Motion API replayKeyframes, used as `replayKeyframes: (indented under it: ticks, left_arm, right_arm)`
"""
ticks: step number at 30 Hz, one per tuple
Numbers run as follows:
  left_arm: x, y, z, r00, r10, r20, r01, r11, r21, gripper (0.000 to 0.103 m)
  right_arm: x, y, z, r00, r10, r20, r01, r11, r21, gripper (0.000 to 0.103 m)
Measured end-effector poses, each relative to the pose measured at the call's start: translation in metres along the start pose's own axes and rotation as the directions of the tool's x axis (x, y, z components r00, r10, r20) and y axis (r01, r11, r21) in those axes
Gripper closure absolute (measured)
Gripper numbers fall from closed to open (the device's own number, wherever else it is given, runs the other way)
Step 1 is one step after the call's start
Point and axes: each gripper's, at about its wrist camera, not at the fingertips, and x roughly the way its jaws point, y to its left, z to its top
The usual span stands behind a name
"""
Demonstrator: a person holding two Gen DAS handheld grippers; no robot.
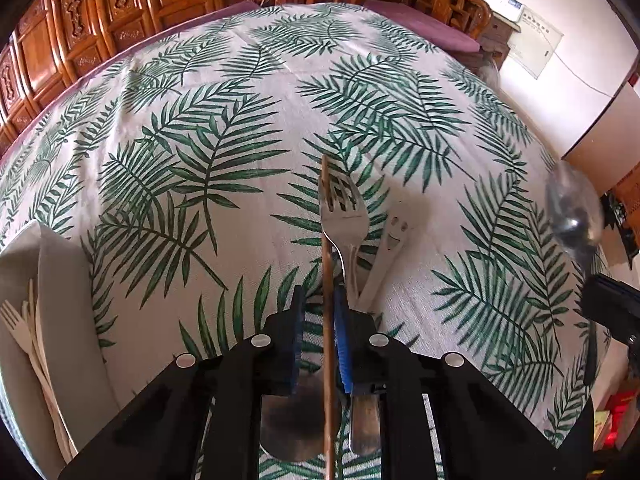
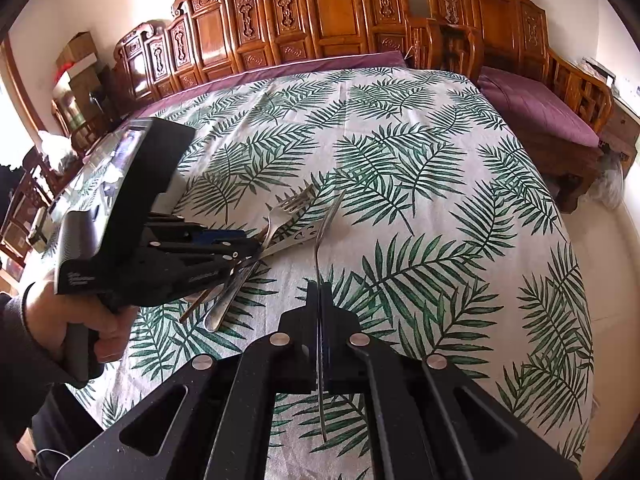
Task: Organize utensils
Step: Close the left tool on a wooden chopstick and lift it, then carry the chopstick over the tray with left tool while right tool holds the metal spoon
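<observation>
The left gripper (image 1: 318, 300) is pinching down on a thin brown stick (image 1: 328, 280), its jaws nearly together, with a metal fork (image 1: 340, 216) and a pale smiley-cut utensil (image 1: 390, 248) crowded right against the blue pad; whether the pads are pressing those too, I cannot tell. The stick and fork are running lengthwise away from the gripper, tines pointing toward the far side of the table. Over on the right, the right gripper (image 2: 320, 296) is clamping a slim metal utensil (image 2: 326, 232) edge-on, its long axis rising up and away. At the left edge a white tray (image 1: 64, 300) is holding pale wooden forks (image 1: 20, 324). Everything is sitting over a palm-leaf tablecloth (image 1: 240, 120), with carved wooden panels (image 2: 320, 12) and a purple-cushioned bench (image 2: 532, 104) lining the room behind.
</observation>
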Motion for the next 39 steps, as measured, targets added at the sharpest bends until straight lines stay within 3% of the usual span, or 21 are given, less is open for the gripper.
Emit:
replayKeyframes:
  ticks: [5, 6, 8, 24, 39]
  left_arm:
    - [0.002, -0.007, 0.003, 0.999, 0.046, -0.005, -0.046, 0.998, 0.045, 0.091]
    - [0.002, -0.008, 0.004, 0.999, 0.042, -0.005, -0.042, 0.998, 0.048, 0.098]
    - [0.0, -0.008, 0.003, 0.998, 0.058, 0.001, -0.058, 0.997, 0.046, 0.098]
    - [-0.073, 0.002, 0.001, 0.977, 0.135, 0.163, -0.136, 0.991, -0.006, 0.099]
    - [-0.15, 0.006, -0.036, 0.958, 0.068, 0.277, -0.062, 0.998, -0.029, 0.099]
  right_arm:
    - [0.0, -0.001, 0.0, 1.0, 0.0, -0.004, 0.0, 1.0, 0.0, 0.1]
    - [0.001, -0.002, 0.0, 1.0, 0.0, -0.005, 0.0, 1.0, -0.001, 0.101]
    - [0.001, -0.002, -0.001, 1.0, -0.003, -0.006, 0.003, 1.0, -0.002, 0.1]
    - [-0.003, 0.012, 0.0, 1.0, 0.0, 0.006, 0.0, 0.999, -0.043, 0.101]
    - [-0.019, 0.038, 0.009, 0.999, 0.011, 0.049, -0.006, 0.995, -0.104, 0.101]
